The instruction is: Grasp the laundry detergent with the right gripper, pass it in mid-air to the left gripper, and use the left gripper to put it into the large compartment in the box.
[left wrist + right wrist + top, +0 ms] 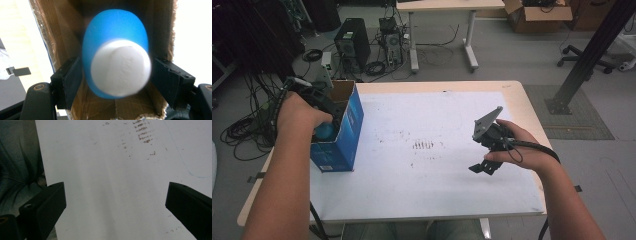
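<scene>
A blue egg-shaped object (pixel 113 32) with a round white end (pixel 121 67) hangs blurred between my left gripper's (pixel 116 75) black jaws, inside an open cardboard box (pixel 62 30). The jaws stand just beside it; the right pad shows a thin gap, so the grip looks loose. From the high view the left gripper (pixel 323 111) reaches into the top of the blue box (pixel 347 135) at the table's left edge, with the blue object (pixel 325 131) just under it. My right gripper (pixel 116 202) is open over the white sheet, nothing between its jaws; its other point is right gripper (pixel 484 167).
A white sheet (pixel 432 150) with small brown marks (pixel 423 145) covers most of the table. Beyond the table lie cables, computer towers (pixel 353 42), another desk (pixel 447 10) and a black post (pixel 592 50).
</scene>
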